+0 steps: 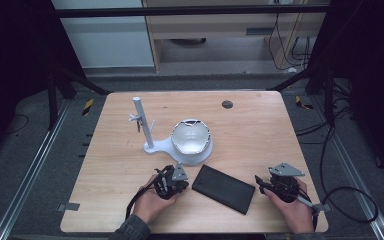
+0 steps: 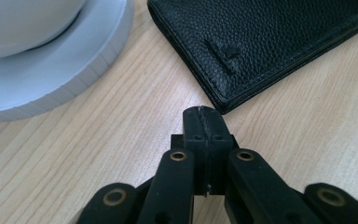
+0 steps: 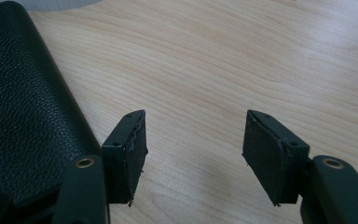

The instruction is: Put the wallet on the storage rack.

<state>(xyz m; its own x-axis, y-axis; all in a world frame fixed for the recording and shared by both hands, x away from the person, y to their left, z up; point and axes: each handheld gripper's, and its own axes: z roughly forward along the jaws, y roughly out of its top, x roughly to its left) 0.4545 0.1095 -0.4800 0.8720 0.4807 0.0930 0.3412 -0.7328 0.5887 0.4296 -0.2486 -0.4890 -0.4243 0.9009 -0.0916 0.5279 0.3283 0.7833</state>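
- The black leather wallet (image 1: 223,188) lies flat and closed on the wooden table (image 1: 260,130), between the two hands, at about 5 o'clock from the white stand (image 1: 180,150) with its bowl-like dish (image 1: 191,136) and upright post (image 1: 142,122).
- The left gripper (image 1: 172,181) sits at roughly 9 o'clock of the wallet. In the left gripper view its jaws are pressed together with nothing between them, and the tip rests just short of the wallet's near corner (image 2: 221,105).
- The right gripper (image 1: 265,186) waits at about 3 o'clock of the wallet. In the right gripper view its jaws stand partly apart over bare wood, gripping nothing, with the wallet's edge (image 3: 70,121) just beside the left jaw.
- To my eye this is the approach to the wallet; no hold has been taken yet.
- Next, I'd judge, one gripper must steady or lift an edge while the other gets a jaw under the cover. The leather lies flush on the table, so a low, shallow entry is needed.
- A small embossed mark (image 2: 223,53) shows on the cover; I cannot read it. No other writing is legible.
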